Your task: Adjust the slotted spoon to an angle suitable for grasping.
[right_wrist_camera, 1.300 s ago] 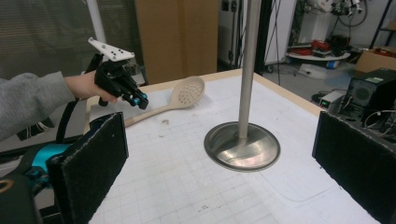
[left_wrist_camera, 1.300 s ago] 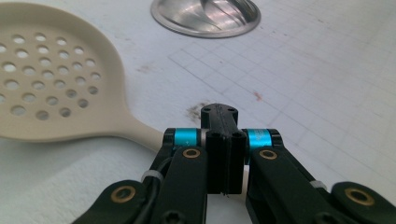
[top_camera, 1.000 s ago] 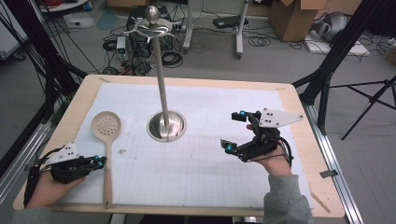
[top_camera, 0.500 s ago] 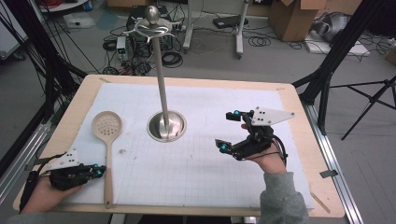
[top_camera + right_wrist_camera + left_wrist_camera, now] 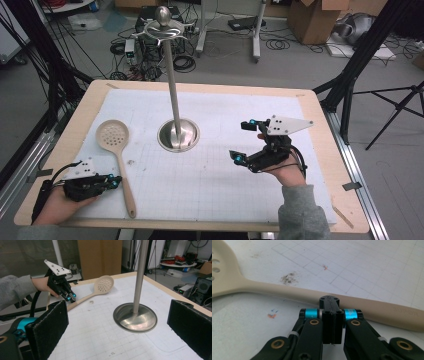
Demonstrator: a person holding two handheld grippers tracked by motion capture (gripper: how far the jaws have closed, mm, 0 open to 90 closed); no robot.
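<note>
A beige slotted spoon (image 5: 112,136) lies on the white gridded mat, its handle (image 5: 287,291) running toward the near edge. My left gripper (image 5: 116,182) sits low at the near left, shut with nothing between its jaws. Its tips (image 5: 329,300) point straight at the middle of the handle; whether they touch it I cannot tell. My right gripper (image 5: 240,140) hovers right of centre, open wide with black pads (image 5: 50,325) apart, facing the metal stand (image 5: 178,135). From the right gripper view, the left gripper (image 5: 71,298) rests by the spoon (image 5: 103,285).
The stand's round steel base (image 5: 135,318) and tall pole (image 5: 170,70) rise at the mat's middle, with hooks at the top. The wooden table edge (image 5: 200,86) rings the mat. Cables, boxes and tripod legs crowd the floor beyond.
My left gripper has slid a little right and toward the near edge, closing in on the spoon handle. The right gripper has stayed nearly in place.
</note>
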